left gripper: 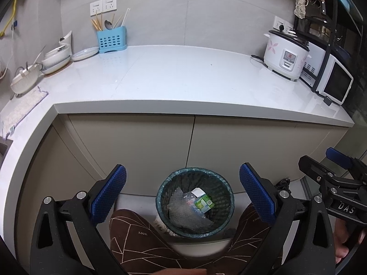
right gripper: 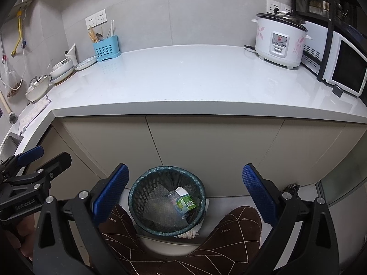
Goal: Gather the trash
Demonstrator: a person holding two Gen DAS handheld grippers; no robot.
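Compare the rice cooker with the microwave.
The rice cooker is round, with pink flowers and a dark lid; the microwave is boxy, with a dark door window. The cooker stands free on the counter; the microwave sits under a black rack. Both are white and stand at the counter's right end.

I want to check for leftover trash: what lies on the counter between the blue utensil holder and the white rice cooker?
Nothing: between the blue perforated plastic utensil holder and the white flowered rice cooker, the pale counter is bare in both wrist views.
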